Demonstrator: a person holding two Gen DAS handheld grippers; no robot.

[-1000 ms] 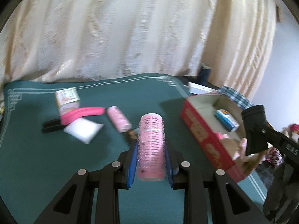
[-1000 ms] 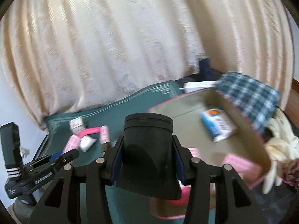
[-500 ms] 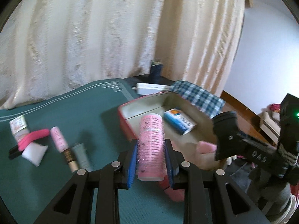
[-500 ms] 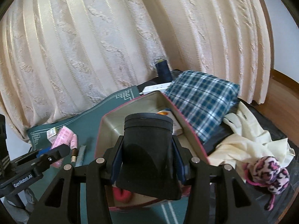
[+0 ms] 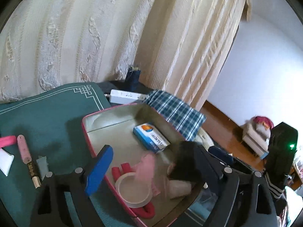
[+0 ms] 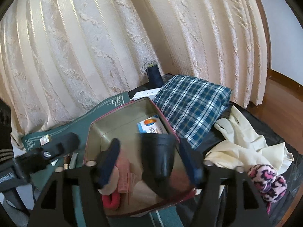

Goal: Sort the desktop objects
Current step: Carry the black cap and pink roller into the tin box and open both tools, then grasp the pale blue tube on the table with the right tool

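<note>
Your left gripper (image 5: 149, 170) and right gripper (image 6: 151, 162) are now gaping apart, having let go: the pink roller (image 5: 145, 168) and black cup (image 6: 161, 158) are dropping into the tin (image 5: 87, 132). Both look light; the stiff cup wants gripping across its rim.

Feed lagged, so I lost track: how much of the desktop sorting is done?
Done: blue carton, tape roll and a red item lie in the red tin. In hand: nothing gripped; left gripper and right gripper are open over the tin, with the pink hair roller and black cup blurred inside it, apparently released. Left: pink tube, grey tube and white packet on the green mat.
</note>
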